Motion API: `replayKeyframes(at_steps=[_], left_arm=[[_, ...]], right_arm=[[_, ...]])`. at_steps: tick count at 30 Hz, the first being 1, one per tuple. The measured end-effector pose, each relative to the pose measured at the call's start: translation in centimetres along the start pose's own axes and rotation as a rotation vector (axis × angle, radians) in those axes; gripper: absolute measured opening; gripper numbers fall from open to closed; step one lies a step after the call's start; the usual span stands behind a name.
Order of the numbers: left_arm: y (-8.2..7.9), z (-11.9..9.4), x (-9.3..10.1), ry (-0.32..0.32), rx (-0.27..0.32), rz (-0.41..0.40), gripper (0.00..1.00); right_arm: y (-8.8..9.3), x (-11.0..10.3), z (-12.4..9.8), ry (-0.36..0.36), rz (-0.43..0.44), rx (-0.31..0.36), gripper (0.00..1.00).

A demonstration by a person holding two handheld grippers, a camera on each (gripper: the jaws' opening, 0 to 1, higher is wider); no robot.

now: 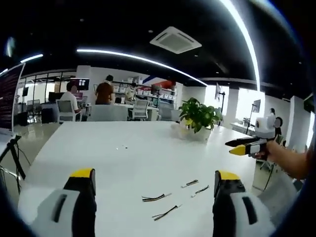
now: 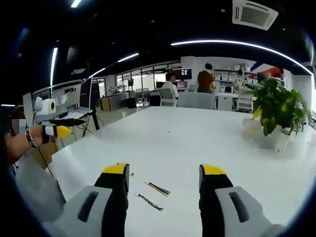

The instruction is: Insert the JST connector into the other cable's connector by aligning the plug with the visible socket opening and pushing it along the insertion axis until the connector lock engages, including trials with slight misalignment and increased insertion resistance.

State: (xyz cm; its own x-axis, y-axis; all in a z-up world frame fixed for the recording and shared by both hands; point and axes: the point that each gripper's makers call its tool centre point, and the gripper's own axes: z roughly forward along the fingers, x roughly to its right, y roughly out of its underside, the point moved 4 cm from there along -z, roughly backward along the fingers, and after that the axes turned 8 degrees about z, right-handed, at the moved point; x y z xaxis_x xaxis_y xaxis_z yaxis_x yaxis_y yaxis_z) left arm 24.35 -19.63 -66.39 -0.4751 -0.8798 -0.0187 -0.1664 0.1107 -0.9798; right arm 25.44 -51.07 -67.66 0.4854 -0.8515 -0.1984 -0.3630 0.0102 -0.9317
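Observation:
Several short cables with small JST connectors lie loose on the white table [image 1: 113,163]. In the left gripper view, one pair [image 1: 156,198] [image 1: 166,213] lies between my jaws and another pair [image 1: 189,183] [image 1: 201,189] sits further right. My left gripper [image 1: 155,180] is open above the table's near edge, holding nothing. The right gripper view has two cables [image 2: 158,188] [image 2: 149,201] between the jaws of my open, empty right gripper [image 2: 164,177]. Each gripper is also seen side-on in the other view, right gripper [image 1: 232,147] and left gripper [image 2: 68,132], held in a hand off the table's side.
A potted plant [image 1: 199,116] [image 2: 276,106] stands on the table's far part. Tiny specks [image 1: 121,147] lie mid-table. People sit and stand at desks and chairs [image 1: 106,94] beyond the table. A tripod [image 1: 11,153] stands left of it, a monitor [image 2: 86,94] further off.

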Motion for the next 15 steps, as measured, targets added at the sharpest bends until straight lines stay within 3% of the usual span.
replayKeyframes(at_steps=[5,11,15], left_arm=[[-0.5,1.8,-0.5,0.002,0.008,0.002,0.99],[-0.3,4.0,-0.7,0.027,-0.007,0.043,0.99],[-0.6,5.0,-0.5,0.07,0.017,0.028,0.99]], right_arm=[[-0.5,0.6,1.2,-0.005,-0.015,0.003,0.53],[-0.2,0.8,3.0,-0.053,-0.025,-0.014,0.5],[0.0,0.7,3.8,-0.111,-0.027,-0.004,0.47]])
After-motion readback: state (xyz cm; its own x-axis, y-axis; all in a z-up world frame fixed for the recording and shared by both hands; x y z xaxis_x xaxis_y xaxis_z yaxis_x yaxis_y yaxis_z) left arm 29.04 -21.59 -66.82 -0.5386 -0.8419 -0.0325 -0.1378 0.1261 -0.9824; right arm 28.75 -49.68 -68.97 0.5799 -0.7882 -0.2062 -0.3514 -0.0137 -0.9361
